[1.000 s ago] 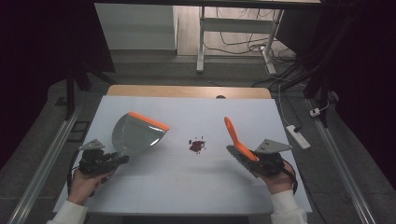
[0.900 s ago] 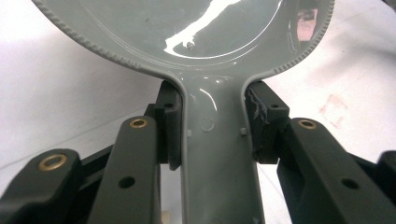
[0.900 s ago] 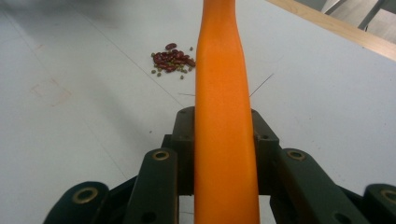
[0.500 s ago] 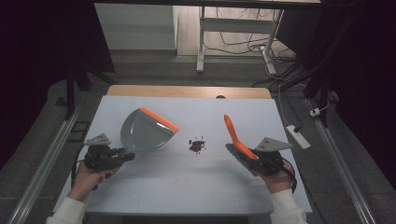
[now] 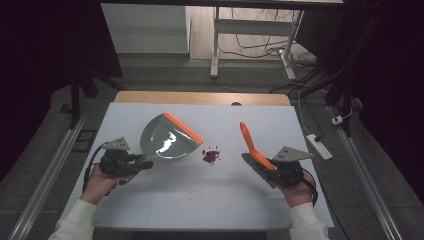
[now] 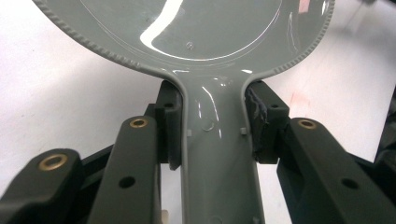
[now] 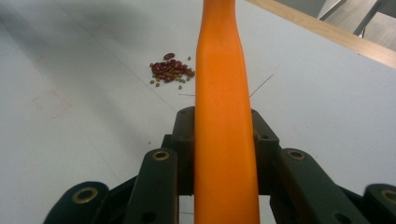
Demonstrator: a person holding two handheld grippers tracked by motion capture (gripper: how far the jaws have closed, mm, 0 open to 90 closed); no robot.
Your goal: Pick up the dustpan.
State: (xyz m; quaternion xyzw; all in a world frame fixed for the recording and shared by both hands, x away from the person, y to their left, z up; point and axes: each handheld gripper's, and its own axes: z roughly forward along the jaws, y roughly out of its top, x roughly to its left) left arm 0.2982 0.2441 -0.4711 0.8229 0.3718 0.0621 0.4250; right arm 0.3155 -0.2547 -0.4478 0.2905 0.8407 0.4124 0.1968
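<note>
A grey dustpan (image 5: 167,140) with an orange front lip is raised off the white table, its lip turned toward a small pile of red beans (image 5: 211,155). My left gripper (image 5: 142,164) is shut on the dustpan's grey handle (image 6: 218,154), with both pads pressed on its sides. On the right, an orange-handled brush (image 5: 253,148) has its bristle end near the table and its handle slanting up and back. My right gripper (image 5: 272,172) is shut on that orange handle (image 7: 225,135). The beans (image 7: 170,69) lie ahead and to the left of it.
The white tabletop (image 5: 200,200) has a wooden strip (image 5: 200,97) along its far edge. A white power strip (image 5: 318,146) lies on the floor to the right. A metal rail (image 5: 55,165) runs along the floor on the left.
My left gripper has lifted the dustpan and carried it right, closer to the beans. The right gripper and brush have stayed put.
</note>
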